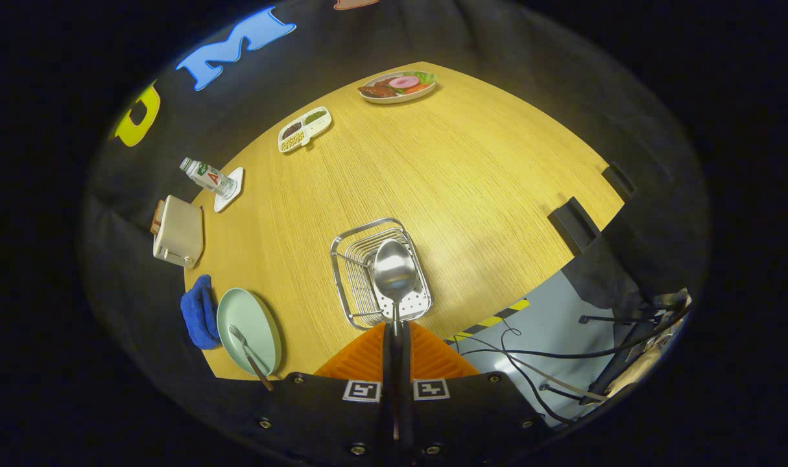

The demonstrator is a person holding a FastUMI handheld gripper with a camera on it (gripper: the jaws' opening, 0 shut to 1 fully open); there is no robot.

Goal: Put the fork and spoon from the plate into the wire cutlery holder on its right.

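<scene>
The gripper (397, 350) has its two fingers pressed together on the handle of the spoon (394, 272), pinching it so that the handle runs straight out ahead between them. The spoon's bowl faces up and hangs over the holder (351, 285), a wire basket standing on the table (471, 181) just beyond the fingertips; whether the bowl touches the wires cannot be told from this angle. The holder has a perforated pale floor at its near end, showing under the spoon's neck.

To the left of the holder, well apart from it, sits the plate (259, 318), pale green and round, near the table's near edge. The fork (246, 350) lies on it, tines pointing away from the gripper and the handle running back over the plate's rim toward the table edge. A blue cloth (199, 311) is bunched up against the plate's far left side (touching it, as far as one can see).

Farther along the left edge stands a cream toaster (178, 232), and past it a small bottle (207, 175) lies tilted on a white coaster (229, 189). Beyond these, a divided dish (304, 128) holds three sorts of small food, and at the table's far end a platter (397, 87) carries meat and greens.
</scene>
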